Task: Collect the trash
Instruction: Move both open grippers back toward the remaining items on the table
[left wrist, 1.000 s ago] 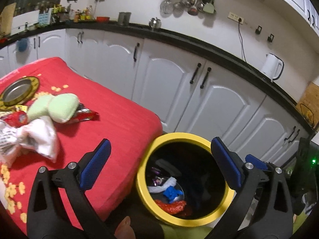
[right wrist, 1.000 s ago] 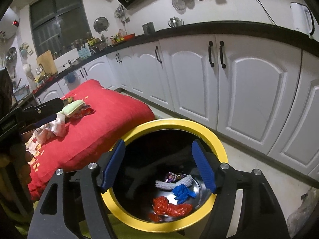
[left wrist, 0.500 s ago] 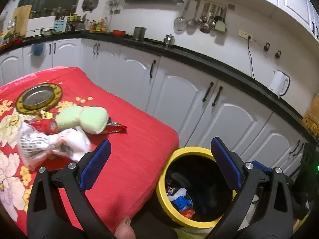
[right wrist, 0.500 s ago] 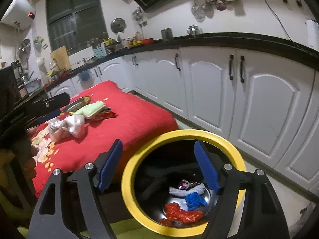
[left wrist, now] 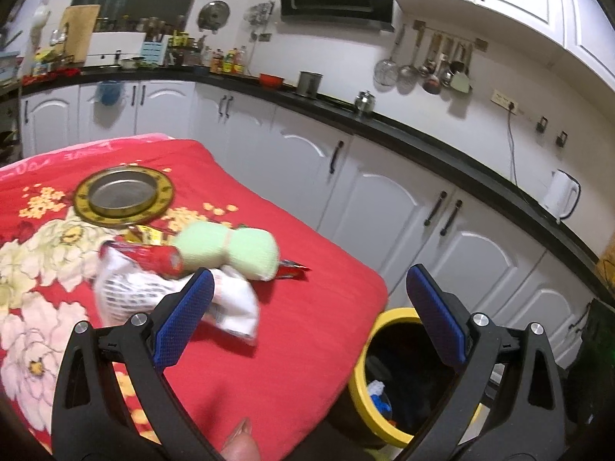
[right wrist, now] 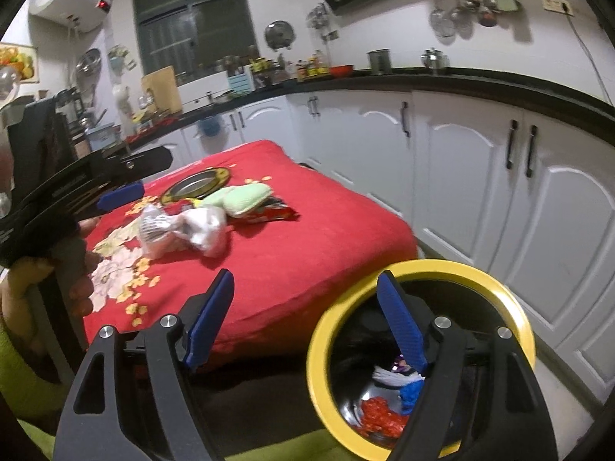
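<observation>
A yellow-rimmed bin [right wrist: 423, 269] stands on the floor beside a red-covered table [right wrist: 307, 238]; it holds red, blue and white scraps [right wrist: 384, 415]. The bin rim also shows in the left wrist view [left wrist: 359, 361]. On the table lie a white crumpled bag [left wrist: 230, 299], a pale green bundle [left wrist: 230, 249] and red wrappers [left wrist: 153, 257]. My left gripper [left wrist: 307, 315] is open and empty, above the table edge near the white bag. My right gripper [right wrist: 307, 319] is open and empty, over the gap between table and bin.
A round metal plate with a gold rim [left wrist: 123, 196] lies farther back on the table. White cabinets [left wrist: 384, 199] under a black counter run behind the table and bin. A white kettle [left wrist: 561, 196] stands on the counter.
Both grippers have swung left, from over the bin toward the table. The trash pile now sits nearer the left gripper. Both stay open.
</observation>
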{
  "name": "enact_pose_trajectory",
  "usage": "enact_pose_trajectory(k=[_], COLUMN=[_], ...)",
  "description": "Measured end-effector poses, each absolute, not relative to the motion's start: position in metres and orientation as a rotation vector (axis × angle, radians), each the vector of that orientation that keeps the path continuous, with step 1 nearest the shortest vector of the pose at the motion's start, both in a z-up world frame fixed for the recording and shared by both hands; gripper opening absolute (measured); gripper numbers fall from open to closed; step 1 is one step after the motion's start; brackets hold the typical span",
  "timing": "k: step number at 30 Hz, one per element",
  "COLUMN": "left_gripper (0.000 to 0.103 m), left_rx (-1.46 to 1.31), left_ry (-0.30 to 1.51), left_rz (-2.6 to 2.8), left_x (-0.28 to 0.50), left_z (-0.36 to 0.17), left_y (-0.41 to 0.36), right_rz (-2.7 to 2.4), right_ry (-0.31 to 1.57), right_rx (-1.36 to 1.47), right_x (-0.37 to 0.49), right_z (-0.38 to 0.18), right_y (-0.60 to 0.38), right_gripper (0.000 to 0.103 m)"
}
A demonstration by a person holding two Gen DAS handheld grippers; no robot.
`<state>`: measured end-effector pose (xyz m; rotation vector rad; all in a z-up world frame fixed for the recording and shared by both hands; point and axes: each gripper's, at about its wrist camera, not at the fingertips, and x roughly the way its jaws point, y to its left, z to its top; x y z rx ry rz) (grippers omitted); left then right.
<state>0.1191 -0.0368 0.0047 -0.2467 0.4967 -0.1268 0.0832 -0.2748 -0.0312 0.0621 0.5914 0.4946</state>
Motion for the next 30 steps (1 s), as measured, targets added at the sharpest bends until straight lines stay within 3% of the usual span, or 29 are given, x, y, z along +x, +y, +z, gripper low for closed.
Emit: enact_pose_trajectory(k=[14,30], left_gripper=[0.092,0.092], left_rx=[-0.249,-0.128], left_ry=[0.488,0.702], left_rz=[-0.004,-0.079], left_x=[0.126,0.189], left_z=[0.012,0.002], left_y=[0.033,0.091], right_rz=[0.621,0.713], right_ry=[0.610,0.689], right_rx=[0.027,0.001], right_x=[0.100,0.151], right_z=[-0.025,-0.048], right_y=[-0.213,-0.140], right_gripper=[0.074,0.074])
